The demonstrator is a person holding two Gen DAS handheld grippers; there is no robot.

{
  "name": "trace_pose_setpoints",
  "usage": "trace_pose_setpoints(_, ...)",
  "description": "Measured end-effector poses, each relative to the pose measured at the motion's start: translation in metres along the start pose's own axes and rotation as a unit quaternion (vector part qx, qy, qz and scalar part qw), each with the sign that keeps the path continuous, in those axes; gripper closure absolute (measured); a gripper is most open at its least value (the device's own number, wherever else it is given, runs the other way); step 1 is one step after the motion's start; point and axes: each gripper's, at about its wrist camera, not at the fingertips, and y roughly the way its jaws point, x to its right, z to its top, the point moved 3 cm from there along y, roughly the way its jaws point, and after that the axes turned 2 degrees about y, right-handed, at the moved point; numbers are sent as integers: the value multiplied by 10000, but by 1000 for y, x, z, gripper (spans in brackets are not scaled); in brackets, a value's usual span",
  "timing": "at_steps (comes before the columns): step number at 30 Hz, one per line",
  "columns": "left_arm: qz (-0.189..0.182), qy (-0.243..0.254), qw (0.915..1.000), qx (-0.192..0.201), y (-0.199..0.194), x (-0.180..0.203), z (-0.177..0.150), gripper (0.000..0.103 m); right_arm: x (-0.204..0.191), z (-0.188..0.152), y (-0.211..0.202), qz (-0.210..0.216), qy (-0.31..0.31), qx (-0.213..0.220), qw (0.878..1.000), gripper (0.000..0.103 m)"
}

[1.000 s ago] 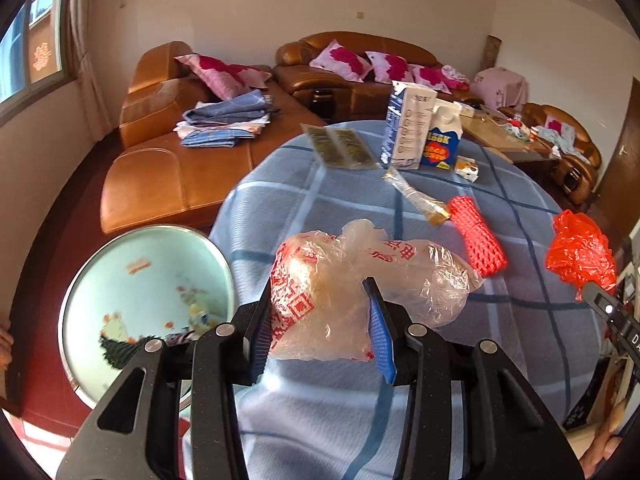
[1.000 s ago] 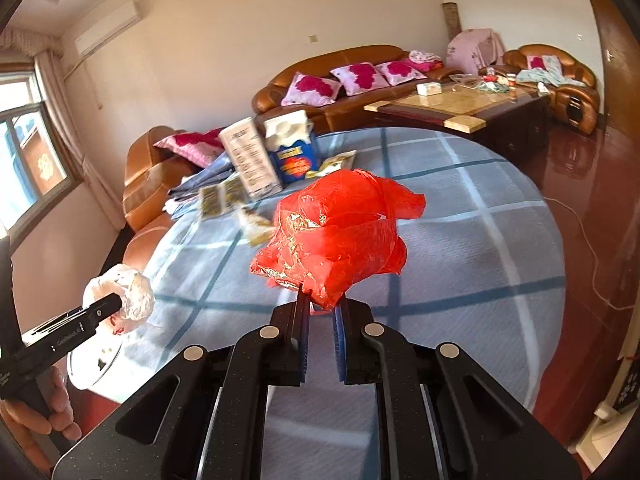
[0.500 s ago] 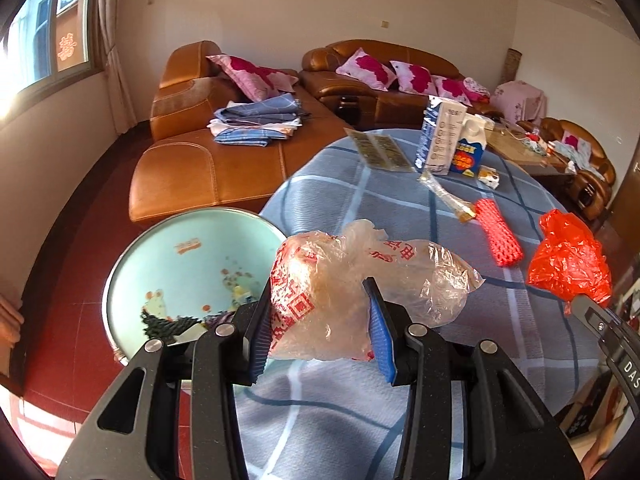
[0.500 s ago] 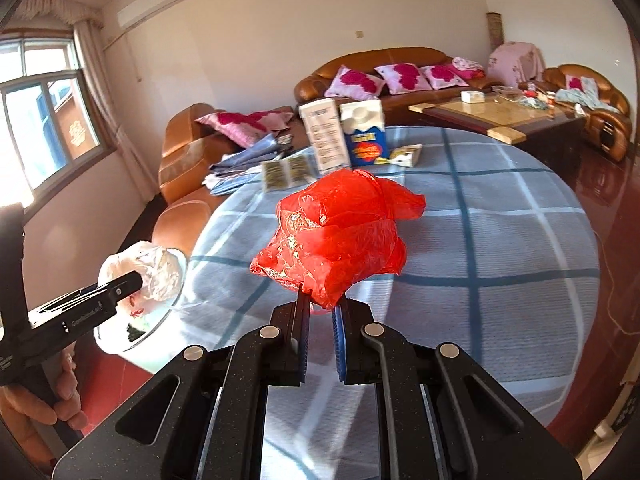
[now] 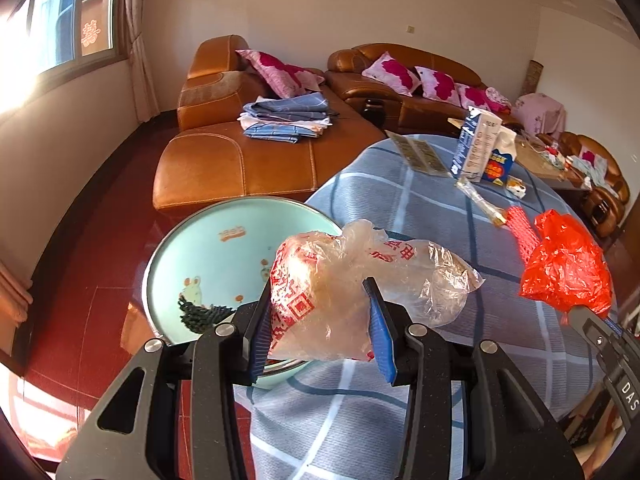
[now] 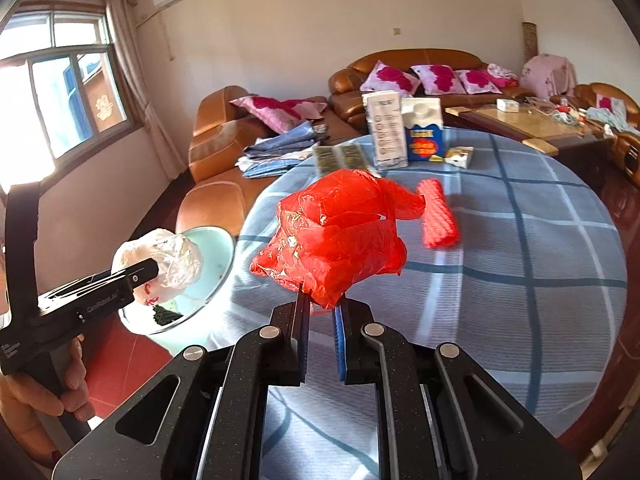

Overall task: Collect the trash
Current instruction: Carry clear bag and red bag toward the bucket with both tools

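The left gripper (image 5: 320,312) clamps a clear bag (image 5: 352,292) with red print, its blue pads (image 5: 382,344) pressed into the crumpled plastic. The bag hangs at the table's (image 5: 420,220) edge, over the rim of a pale green basin (image 5: 212,252) on the red floor; dark scraps lie in the basin.

The right gripper (image 6: 320,312) is pinched nearly closed on the bottom of a red bag (image 6: 340,236), which it holds above the blue checked cloth. In the right wrist view a hand (image 6: 48,396) grips the left tool's handle.

Farther back on the table lie a red mesh sleeve (image 6: 438,216) and a thin clear wrapper (image 5: 480,202). Beyond them stand two cartons (image 6: 404,132), with flat packets (image 6: 340,158) beside them. Brown sofas (image 5: 240,148) with pink cushions line the far wall.
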Motion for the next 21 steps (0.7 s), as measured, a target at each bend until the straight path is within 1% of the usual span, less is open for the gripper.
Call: trace_pose_setpoints(21, 238, -425, 9988, -36, 5, -54, -4, 61, -69, -2, 23, 446, -579, -143, 9972, 92)
